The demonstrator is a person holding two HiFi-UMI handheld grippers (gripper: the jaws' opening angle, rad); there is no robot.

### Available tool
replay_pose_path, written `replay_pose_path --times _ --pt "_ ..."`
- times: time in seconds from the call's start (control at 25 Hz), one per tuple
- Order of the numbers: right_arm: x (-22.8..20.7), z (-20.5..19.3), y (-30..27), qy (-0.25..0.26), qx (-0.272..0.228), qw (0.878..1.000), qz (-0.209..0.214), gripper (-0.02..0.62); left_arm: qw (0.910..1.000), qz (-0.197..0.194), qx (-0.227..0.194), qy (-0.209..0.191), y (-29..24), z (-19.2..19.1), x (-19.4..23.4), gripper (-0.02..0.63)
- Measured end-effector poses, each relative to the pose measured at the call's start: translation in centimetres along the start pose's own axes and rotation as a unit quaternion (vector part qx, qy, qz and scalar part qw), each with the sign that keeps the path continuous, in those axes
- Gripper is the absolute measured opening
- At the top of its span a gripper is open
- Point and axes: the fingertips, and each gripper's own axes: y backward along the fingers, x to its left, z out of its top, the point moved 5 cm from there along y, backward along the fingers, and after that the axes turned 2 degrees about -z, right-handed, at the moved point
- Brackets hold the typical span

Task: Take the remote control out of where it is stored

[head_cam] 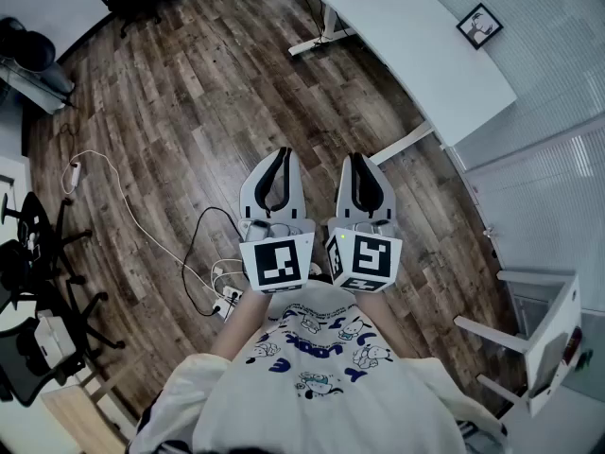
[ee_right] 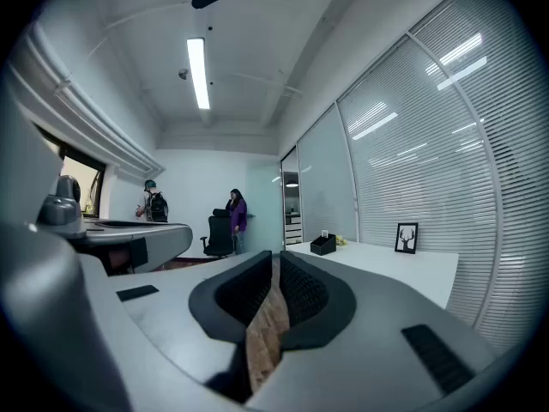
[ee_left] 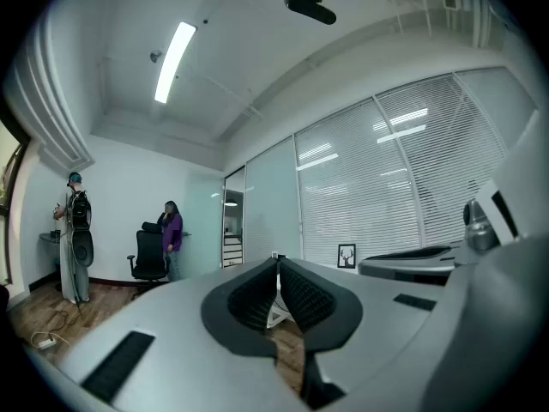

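The left claw (head_cam: 280, 154) and the right claw (head_cam: 360, 159) are held side by side and level over the dark wood-plank floor (head_cam: 189, 112), each with its jaws together on nothing. No remote control shows in any view. Its store is probably on the long white table (head_cam: 416, 45) ahead to the right, perhaps the small black box (ee_right: 322, 245) there. That is nearer the right claw, with open floor between.

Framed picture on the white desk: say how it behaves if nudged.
The framed picture stands upright on the white desk, so a nudge would probably tip it. It looks thin and small, so likely light. Any glass front could break.
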Motion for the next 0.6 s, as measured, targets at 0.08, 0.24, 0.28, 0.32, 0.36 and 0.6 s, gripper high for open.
replay_pose_path --times 0.08,0.24,0.28,0.32,0.36,0.6 --pt "0.1 0.0 -0.2 0.0 0.0 1.0 0.0 0.049 1.0 0.003 -0.005 0.005 -0.2 0.0 0.2 0.025" --pt "0.2 -0.1 -0.6 0.0 0.002 1.0 0.001 0.049 0.9999 0.004 -0.007 0.007 -0.5 0.0 0.5 0.025" --pt "0.2 -0.1 -0.7 -0.001 0.002 1.0 0.001 0.049 1.0 0.004 -0.005 0.006 -0.6 -0.1 0.5 0.025" --pt "0.1 -0.1 -0.9 -0.001 0.003 1.0 0.002 0.049 0.9999 0.005 -0.008 0.009 -0.8 -0.1 0.6 0.025" --pt "0.0 -0.2 -1.1 -0.003 0.003 1.0 0.002 0.049 0.9998 0.007 -0.014 0.014 -1.0 0.0 0.6 0.025" --pt "-0.7 -0.2 -3.2 -0.011 0.008 1.0 0.006 0.051 0.9995 0.01 -0.019 0.023 -3.2 -0.2 1.0 0.025"
